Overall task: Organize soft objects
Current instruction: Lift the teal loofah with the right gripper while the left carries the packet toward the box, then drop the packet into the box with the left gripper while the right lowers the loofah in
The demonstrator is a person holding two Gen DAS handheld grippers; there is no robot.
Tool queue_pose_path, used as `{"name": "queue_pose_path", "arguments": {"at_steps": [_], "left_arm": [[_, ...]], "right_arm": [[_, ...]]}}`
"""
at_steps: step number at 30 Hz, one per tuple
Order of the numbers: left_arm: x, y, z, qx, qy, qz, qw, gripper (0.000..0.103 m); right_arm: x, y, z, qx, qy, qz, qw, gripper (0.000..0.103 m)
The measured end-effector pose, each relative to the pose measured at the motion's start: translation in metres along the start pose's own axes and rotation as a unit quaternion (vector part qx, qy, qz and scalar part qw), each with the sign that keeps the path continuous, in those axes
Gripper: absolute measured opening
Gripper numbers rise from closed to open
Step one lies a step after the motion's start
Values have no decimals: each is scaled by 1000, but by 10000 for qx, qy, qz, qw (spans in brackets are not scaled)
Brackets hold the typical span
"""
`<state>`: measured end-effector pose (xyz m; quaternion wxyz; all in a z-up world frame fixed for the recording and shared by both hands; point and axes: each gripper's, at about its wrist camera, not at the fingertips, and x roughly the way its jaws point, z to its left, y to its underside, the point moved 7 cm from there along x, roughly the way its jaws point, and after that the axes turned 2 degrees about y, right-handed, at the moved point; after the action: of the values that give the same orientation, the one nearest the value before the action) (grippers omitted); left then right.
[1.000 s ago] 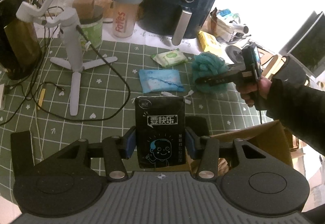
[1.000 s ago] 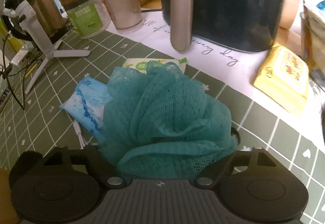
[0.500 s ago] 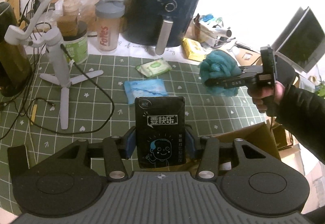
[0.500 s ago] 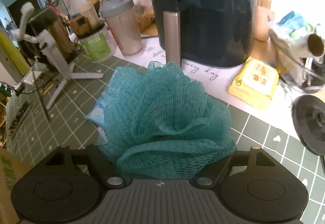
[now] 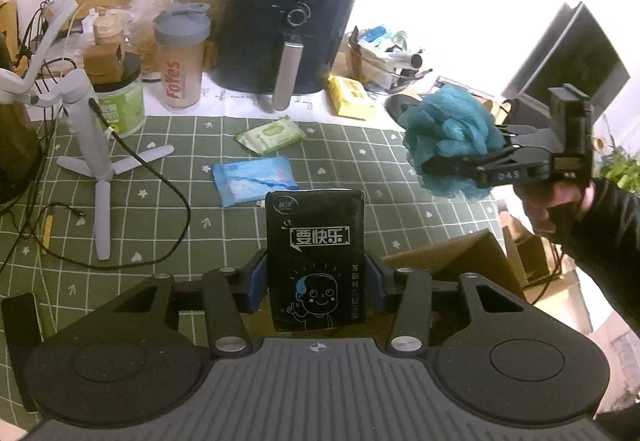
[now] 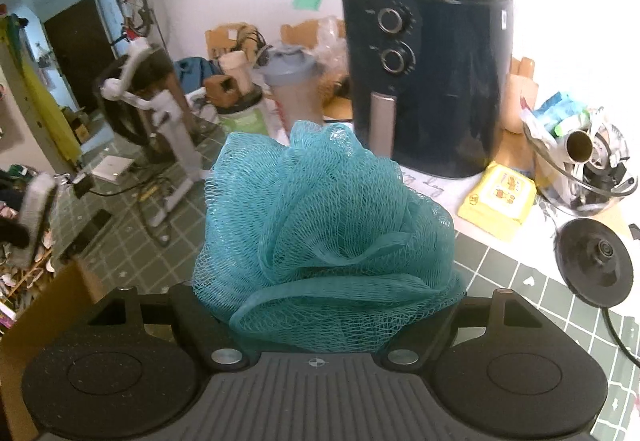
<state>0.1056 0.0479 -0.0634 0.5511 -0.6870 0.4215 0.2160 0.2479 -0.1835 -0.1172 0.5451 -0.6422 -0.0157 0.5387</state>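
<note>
**Two soft things held above a green checked cloth**

Green cloth with a white grid and small hearts covers the counter (image 5: 168,209), which is crowded at the back by a dark air fryer (image 5: 288,29), a shaker bottle (image 5: 180,57) and a white tripod stand (image 5: 92,145).

A black tissue pack (image 5: 316,261) stands upright between the left tongs (image 5: 316,281), whose blue-padded jaws press its two sides. It is glossy black, with white boxed characters across the middle and a cartoon baby face drawn in white and blue below.

A teal loofah (image 6: 324,233) fills the right tongs (image 6: 320,305), which are clamped on its lower part. It is a ruffled ball of fine netting, bunched into folds, with a flat band of mesh across its base. In the left view the loofah (image 5: 448,145) is in the air at the counter's right edge, held out by a hand (image 5: 556,205) in a dark sleeve.

On the cloth lie a blue wipes pack (image 5: 256,181) and, just beyond it, a green one (image 5: 270,135); a yellow pack (image 5: 350,97) lies near the fryer. A brown cardboard flap (image 5: 452,261), probably of a box, shows below the loofah.
</note>
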Motion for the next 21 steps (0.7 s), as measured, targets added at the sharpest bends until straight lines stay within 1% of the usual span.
{"name": "queue_pose_path", "arguments": {"at_steps": [5, 12, 18, 21], "left_arm": [[-1, 4, -12, 78, 71, 19, 9999, 47], [1, 14, -24, 64, 144, 117, 9998, 47], [13, 26, -32, -60, 171, 299, 9994, 48], [23, 34, -32, -133, 117, 509, 9985, 49]], "right_arm": [[-25, 10, 20, -15, -71, -111, 9999, 79], [-51, 23, 35, 193, -174, -230, 9994, 80], [-69, 36, 52, 130, -246, -245, 9993, 80], [-73, 45, 61, 131, -320, -210, 9992, 80]]}}
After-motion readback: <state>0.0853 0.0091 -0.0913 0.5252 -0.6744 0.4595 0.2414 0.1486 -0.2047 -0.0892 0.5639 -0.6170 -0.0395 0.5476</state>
